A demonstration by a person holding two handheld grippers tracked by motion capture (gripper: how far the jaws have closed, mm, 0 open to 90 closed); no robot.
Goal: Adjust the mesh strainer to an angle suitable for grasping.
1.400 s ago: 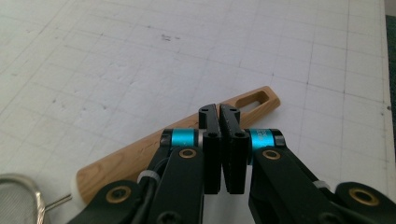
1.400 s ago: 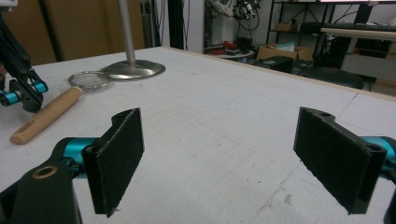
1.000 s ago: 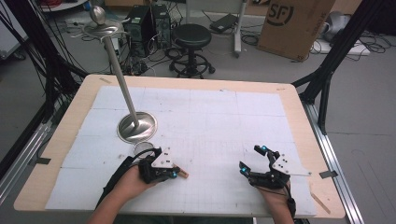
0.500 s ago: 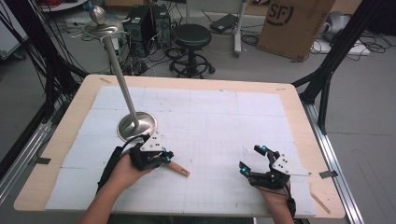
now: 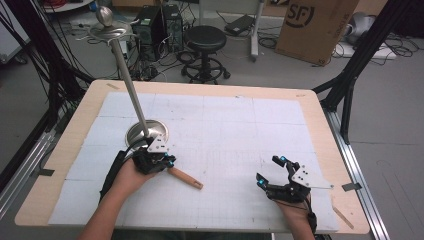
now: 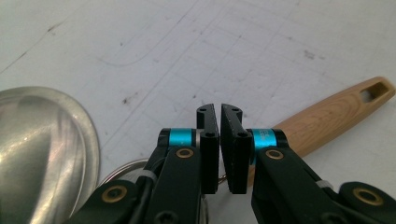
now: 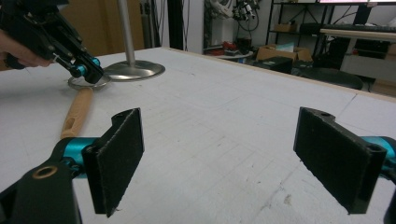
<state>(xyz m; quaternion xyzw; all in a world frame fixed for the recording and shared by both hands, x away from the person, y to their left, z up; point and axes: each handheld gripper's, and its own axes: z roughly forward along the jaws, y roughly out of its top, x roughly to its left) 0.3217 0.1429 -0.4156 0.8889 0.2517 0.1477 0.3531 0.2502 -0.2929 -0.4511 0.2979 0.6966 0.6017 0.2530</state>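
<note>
Two hand-held grippers work over the worktop (image 5: 225, 120), and we start with the risk. The left hand-held gripper (image 5: 159, 161) has its jaws nearly together, a thin slit between the pads, on what seems to be a thin metal part beside the wooden handle (image 6: 327, 119); we cannot tell from the left gripper view whether anything is truly pinched. If the hold is only on a narrow edge, we judge the utensil could pivot or slip out as it is lifted, the heavy wooden end swinging down. A second hazard sits close: the round metal base (image 5: 146, 134) of the tall stand (image 5: 129, 82) lies just beside this gripper at about 11 o'clock, so a careless lift could knock the pole and rock the stand.

The wooden handle lies flat on the worktop, running out from under the left hand-held gripper toward 4 o'clock in the high view, its free end with the hanging slot pointing toward the middle of the worktop. In the left gripper view it passes just to the right of the jaws, touching or almost touching the right one.

The right hand-held gripper (image 5: 272, 172) rests well apart at the lower right, its jaws spread wide and empty; its own camera sees the handle far off at 10 o'clock.
</note>
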